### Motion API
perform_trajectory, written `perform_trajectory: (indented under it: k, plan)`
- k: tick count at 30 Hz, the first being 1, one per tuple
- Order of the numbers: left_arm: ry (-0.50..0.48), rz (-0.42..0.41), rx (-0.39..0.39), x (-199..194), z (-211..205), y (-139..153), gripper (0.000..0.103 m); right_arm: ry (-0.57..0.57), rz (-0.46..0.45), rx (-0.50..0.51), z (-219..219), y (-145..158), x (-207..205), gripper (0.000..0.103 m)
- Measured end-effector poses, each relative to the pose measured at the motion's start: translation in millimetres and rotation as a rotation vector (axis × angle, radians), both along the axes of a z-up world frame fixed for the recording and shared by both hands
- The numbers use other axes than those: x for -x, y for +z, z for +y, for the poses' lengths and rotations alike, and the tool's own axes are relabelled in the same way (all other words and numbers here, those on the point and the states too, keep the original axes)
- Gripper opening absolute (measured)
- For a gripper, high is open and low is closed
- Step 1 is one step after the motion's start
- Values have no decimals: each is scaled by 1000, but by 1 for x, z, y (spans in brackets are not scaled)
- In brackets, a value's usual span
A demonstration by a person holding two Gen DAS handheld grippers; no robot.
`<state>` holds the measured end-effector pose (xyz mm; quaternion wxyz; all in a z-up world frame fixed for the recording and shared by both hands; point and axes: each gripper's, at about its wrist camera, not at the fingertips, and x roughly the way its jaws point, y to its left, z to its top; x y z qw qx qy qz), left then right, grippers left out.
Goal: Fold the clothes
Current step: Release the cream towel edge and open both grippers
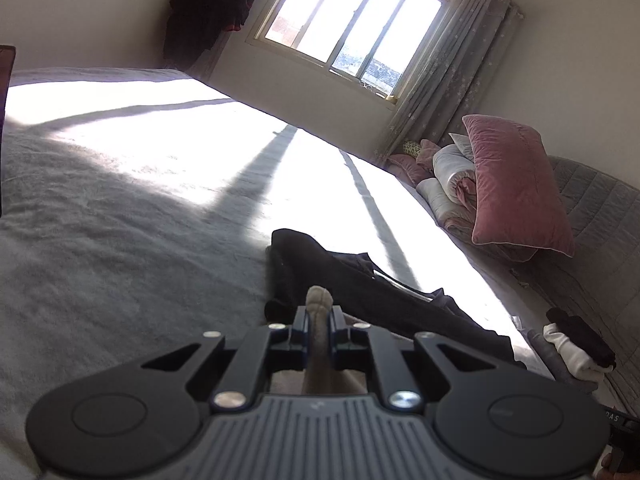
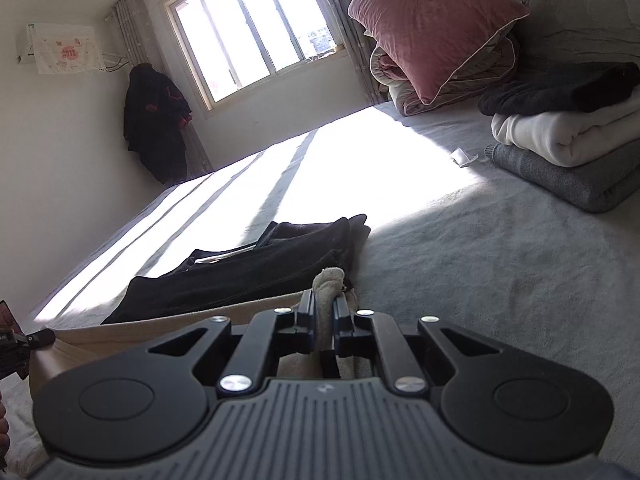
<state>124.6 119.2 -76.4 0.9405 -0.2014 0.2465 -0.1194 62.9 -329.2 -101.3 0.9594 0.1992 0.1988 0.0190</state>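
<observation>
A bedroom with plain pale walls (image 2: 60,140); a wide bed (image 1: 100,220) under a grey fleecy cover fills most of both views; a barred window (image 1: 352,28) throws bright sunlight across the cover, striped with thin shadows; grey star-patterned curtains (image 1: 452,80) hang beside it; a dark garment (image 2: 156,120) hangs in the corner; a covered air conditioner (image 2: 60,46) sits high on the wall; a pink pillow (image 2: 432,20) leans on rolled bedding (image 1: 452,176) by a grey quilted headboard (image 1: 592,204).

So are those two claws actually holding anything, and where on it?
Yes. Both the left gripper and the right gripper are shut on a beige garment, each pinching a bunched bit of its edge. Which corner or part cannot be told.
</observation>
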Motion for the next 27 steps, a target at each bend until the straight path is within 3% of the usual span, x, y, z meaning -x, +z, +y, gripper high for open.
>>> perform_trajectory:
  k: [7, 10, 12, 15, 18, 19, 23, 27]
  plan:
    - [28, 90, -113, -30, -15, 2, 9, -30, 14, -45, -7, 4, -18, 10]
    - [35, 204, -185, -53, -19, -14, 10, -14, 115, -16, -6, -7, -44, 10]
    - [25, 255, -187, -62, -18, -26, 13, 6, 209, 10, -4, -18, -60, 11]
    - [29, 243, -174, -57, -13, -16, 19, 27, 247, 56, -3, -14, -64, 22]
    - [13, 188, -161, -47, -11, 0, 27, 45, 234, 148, 1, 8, -55, 45]
    - [-8, 175, -156, -45, -12, 3, 28, 63, 227, 157, 2, 13, -53, 48]
    - [-116, 165, -168, -44, -25, 4, 31, 176, 222, 168, 16, 27, -53, 48]
    - [-185, 192, -249, -51, -43, -5, 41, 279, 218, 221, 38, 23, -55, 48]
